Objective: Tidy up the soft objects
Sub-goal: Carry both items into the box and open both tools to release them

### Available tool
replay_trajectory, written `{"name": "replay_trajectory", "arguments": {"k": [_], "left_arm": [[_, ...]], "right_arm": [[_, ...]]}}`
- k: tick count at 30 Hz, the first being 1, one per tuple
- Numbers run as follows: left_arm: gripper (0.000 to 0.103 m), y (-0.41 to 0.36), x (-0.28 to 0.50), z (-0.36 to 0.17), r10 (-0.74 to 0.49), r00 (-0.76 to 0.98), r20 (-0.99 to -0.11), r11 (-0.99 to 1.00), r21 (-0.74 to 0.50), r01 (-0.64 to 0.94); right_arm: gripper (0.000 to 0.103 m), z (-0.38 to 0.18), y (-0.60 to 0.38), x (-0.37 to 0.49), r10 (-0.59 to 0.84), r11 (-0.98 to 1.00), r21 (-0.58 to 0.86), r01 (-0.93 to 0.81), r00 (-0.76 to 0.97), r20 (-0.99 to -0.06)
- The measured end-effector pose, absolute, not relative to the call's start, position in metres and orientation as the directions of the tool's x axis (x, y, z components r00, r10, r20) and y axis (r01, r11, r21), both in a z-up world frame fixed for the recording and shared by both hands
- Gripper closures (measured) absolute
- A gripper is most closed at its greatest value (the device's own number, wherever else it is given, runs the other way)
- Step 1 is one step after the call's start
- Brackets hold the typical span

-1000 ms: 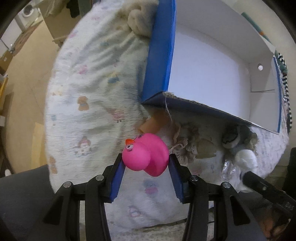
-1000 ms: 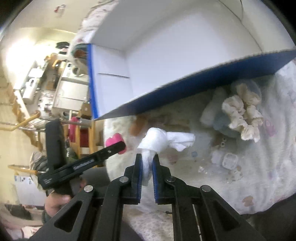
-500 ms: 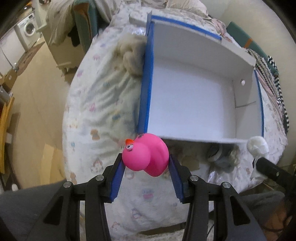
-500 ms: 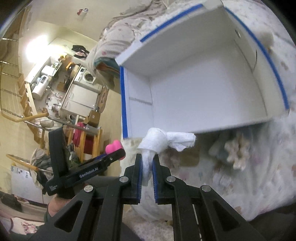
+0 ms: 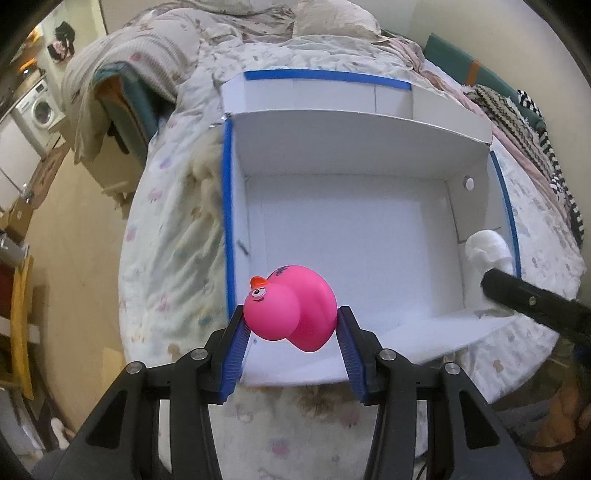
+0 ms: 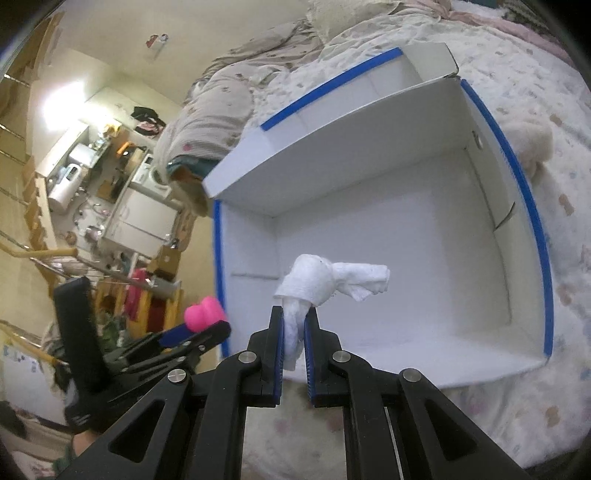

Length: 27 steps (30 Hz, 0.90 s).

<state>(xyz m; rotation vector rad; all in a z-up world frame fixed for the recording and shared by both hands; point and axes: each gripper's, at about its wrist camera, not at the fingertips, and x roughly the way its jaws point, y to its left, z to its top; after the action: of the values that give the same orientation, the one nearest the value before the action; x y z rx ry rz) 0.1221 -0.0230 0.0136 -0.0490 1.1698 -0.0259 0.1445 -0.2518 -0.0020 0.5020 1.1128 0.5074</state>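
Observation:
My left gripper (image 5: 290, 323) is shut on a pink rubber duck (image 5: 291, 308) and holds it over the near left corner of a white cardboard box with blue-taped edges (image 5: 227, 206). My right gripper (image 6: 294, 325) is shut on a knotted white cloth toy (image 6: 317, 282) and holds it above the near wall of the same box (image 6: 532, 229). The box's inside shows bare white. The cloth toy also shows in the left wrist view (image 5: 487, 247), and the duck in the right wrist view (image 6: 203, 314).
The box lies on a bed with a pale printed cover (image 5: 166, 229). A fluffy cream toy (image 6: 528, 142) lies beside the box. Crumpled bedding (image 5: 295, 29) is piled behind. A washing machine (image 5: 38, 109) and shelves stand past the bed's edge.
Both grippers have risen and moved over the box with their toys still held. The box's open inside now fills the views, and the toys lying in front of it have dropped out of sight.

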Motion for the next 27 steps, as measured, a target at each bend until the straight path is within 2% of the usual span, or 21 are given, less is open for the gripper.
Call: {"name": "replay_trajectory", "arguments": {"k": [6,14,23,27], "left_arm": [[0.059,-0.038,0.148,-0.004,-0.009,0.409,-0.912,1.000,-0.005,0.010],[0.059,-0.043,0.166,-0.046,-0.019,0.364,-0.931,1.000,-0.022,-0.004],[0.059,-0.062,0.170,-0.063,0.037,0.386,-0.922,0.996,0.064,0.057],[0.059,-0.068,0.166,-0.063,0.024,0.392,-0.920,0.995,0.060,0.078]], "right_arm": [[0.091,-0.029,-0.252,0.156,0.559,0.820,0.563,-0.100,0.348,-0.752],[0.091,-0.066,-0.254,0.159,0.529,0.840,0.541,-0.040,0.286,-0.799],[0.091,-0.095,-0.254,0.165,0.548,0.823,0.567,0.031,0.214,-0.808],[0.091,-0.098,-0.255,0.166,0.531,0.835,0.549,0.038,0.211,-0.821]]}}
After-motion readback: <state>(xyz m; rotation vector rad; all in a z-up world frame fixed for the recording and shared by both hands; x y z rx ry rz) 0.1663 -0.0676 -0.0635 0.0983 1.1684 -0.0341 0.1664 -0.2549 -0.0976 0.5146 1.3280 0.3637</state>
